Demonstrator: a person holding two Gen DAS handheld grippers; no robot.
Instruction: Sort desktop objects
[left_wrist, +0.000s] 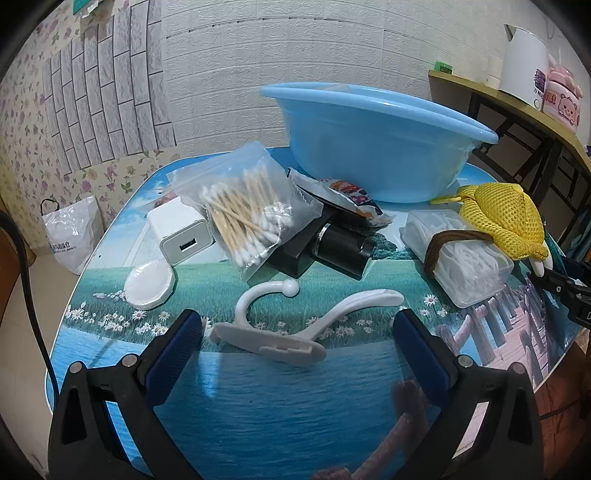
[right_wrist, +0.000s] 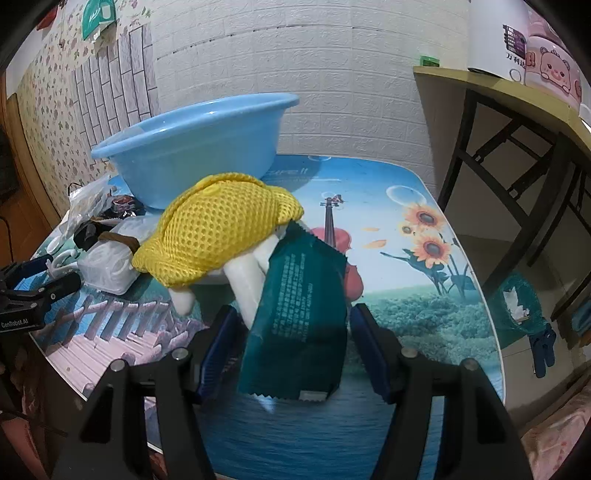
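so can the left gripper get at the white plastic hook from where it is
Probably yes: the white plastic hook lies on the table just ahead of the open left gripper, between its fingers, with nothing over it.

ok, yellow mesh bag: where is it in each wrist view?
Left wrist: yellow mesh bag at right, lying over the clear box.
Right wrist: centre-left, just beyond the dark green packet.
Shared landmark: blue basin behind it in both.
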